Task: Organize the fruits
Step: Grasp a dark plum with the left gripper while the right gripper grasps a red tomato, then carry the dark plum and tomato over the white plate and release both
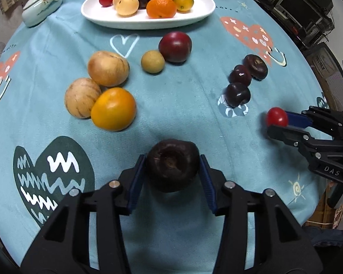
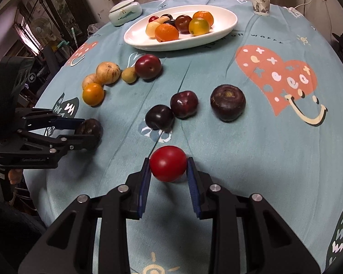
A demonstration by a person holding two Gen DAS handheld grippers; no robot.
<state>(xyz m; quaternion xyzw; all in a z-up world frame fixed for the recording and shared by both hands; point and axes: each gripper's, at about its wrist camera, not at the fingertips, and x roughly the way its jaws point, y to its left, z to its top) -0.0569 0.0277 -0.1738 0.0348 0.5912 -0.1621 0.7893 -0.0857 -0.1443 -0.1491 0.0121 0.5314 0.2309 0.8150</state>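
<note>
Presently: white plate [image 1: 201, 13] part-filled; nine fruits loose on table [image 1: 183, 114]. Left hand-held gripper [image 1: 172, 171] clamps dark fruit [image 1: 172, 166]; right hand-held gripper [image 2: 168, 166] clamps red tomato [image 2: 168, 163].

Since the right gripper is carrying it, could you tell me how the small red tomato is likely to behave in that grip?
The red tomato looks smooth and glossy, so it may slip between the right gripper's flat blue pads. It is round, so once released on the tablecloth it would probably roll. It seems small and probably light, yet likely soft-skinned, so a hard squeeze might bruise it.
</note>
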